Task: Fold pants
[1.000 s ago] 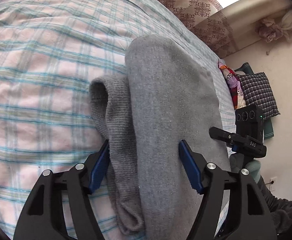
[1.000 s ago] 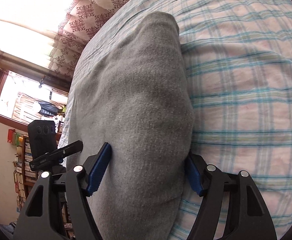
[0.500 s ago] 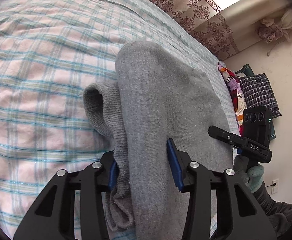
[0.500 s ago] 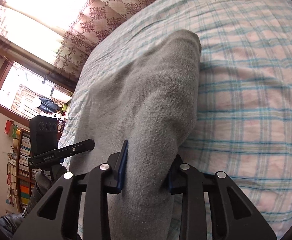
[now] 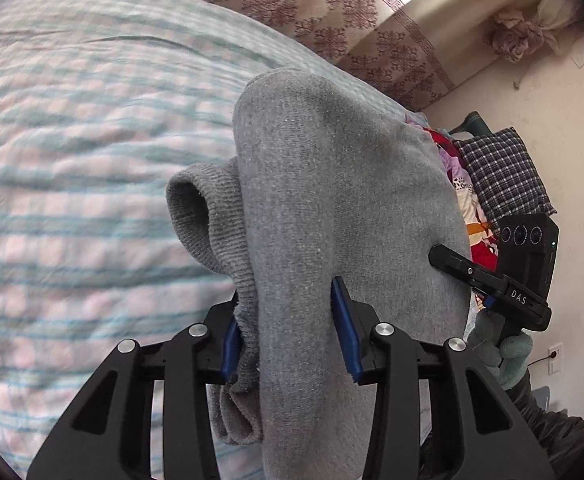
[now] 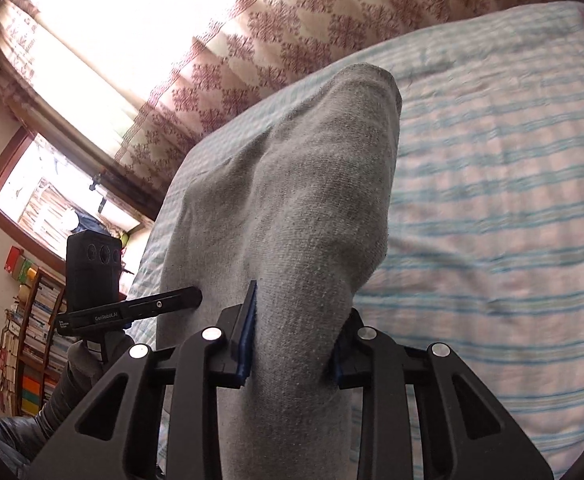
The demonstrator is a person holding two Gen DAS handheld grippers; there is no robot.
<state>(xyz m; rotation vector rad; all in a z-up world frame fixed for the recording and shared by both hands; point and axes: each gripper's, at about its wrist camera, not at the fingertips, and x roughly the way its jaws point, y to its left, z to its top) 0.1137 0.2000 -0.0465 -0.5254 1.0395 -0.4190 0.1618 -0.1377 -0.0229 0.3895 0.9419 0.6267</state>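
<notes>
Both grippers, left gripper and right gripper, pinch the grey pants edge, fingers narrow on cloth, above the broad plaid bed.

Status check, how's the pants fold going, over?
Left gripper, right gripper: both clamped on grey pants. Pants bunched over plaid bedsheet. Nothing blocking.

At the right edge of the left wrist view, the black bar of the other hand-held gripper carries the white letters "DAS". At the lower left of the right wrist view, the bar of the opposite hand-held gripper bears small white print that looks like "GenRobot.AI", with smaller illegible lines beside it.
</notes>
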